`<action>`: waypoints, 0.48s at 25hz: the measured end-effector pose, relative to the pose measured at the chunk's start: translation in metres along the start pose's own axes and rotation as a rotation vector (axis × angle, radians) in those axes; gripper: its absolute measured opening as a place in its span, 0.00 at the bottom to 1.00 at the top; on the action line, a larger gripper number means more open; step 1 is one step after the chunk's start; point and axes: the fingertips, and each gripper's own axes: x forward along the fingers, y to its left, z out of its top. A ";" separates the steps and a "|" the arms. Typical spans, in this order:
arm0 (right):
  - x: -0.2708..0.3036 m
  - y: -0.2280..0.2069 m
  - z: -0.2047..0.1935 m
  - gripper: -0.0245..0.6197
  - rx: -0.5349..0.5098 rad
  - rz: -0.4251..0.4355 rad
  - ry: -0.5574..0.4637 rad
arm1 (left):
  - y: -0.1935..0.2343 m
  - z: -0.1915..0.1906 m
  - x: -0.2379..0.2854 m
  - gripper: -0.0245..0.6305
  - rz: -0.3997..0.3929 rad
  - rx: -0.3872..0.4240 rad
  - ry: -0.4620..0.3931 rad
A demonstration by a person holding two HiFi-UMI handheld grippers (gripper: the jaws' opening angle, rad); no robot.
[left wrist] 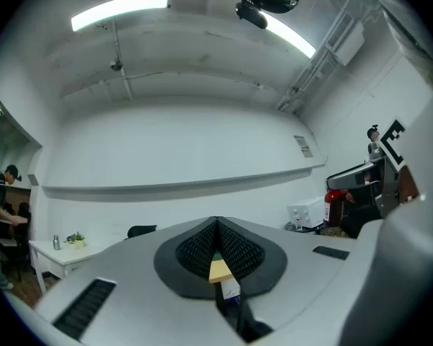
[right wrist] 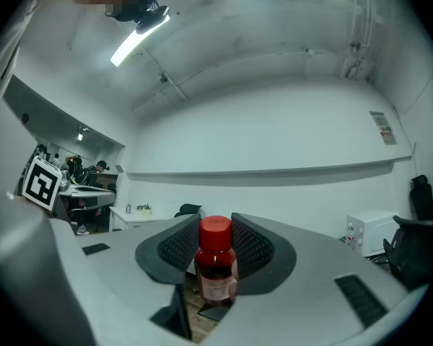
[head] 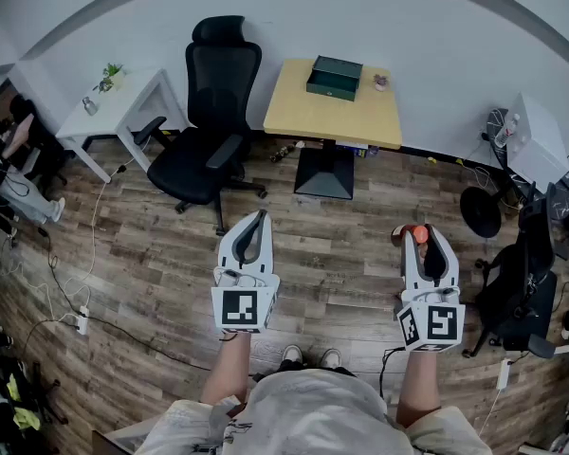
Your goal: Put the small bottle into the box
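Observation:
My right gripper (head: 416, 236) is shut on a small red bottle (right wrist: 216, 269) with a red cap; the bottle stands upright between the ribbed pads (right wrist: 254, 249). In the head view the bottle (head: 413, 234) shows as a red spot at the jaw tips, held above the wood floor. My left gripper (head: 255, 224) is shut with nothing in it, its pads (left wrist: 202, 249) pressed together. The dark green box (head: 334, 77) sits on the yellow table (head: 303, 112) far ahead, between the two grippers and well beyond both.
A black office chair (head: 209, 121) stands left of the yellow table. A white desk (head: 114, 107) with a small plant is at the far left. A fan (head: 481, 211), a white appliance (head: 536, 136) and dark chairs crowd the right side. Cables run along the floor at left.

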 end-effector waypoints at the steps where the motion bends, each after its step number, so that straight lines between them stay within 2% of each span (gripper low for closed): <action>1: -0.001 0.003 0.001 0.26 -0.001 -0.001 0.001 | 0.002 0.001 -0.003 0.05 -0.003 -0.001 -0.003; 12: -0.005 0.035 0.003 0.26 0.008 -0.020 0.002 | 0.021 0.006 -0.019 0.05 -0.029 -0.012 -0.026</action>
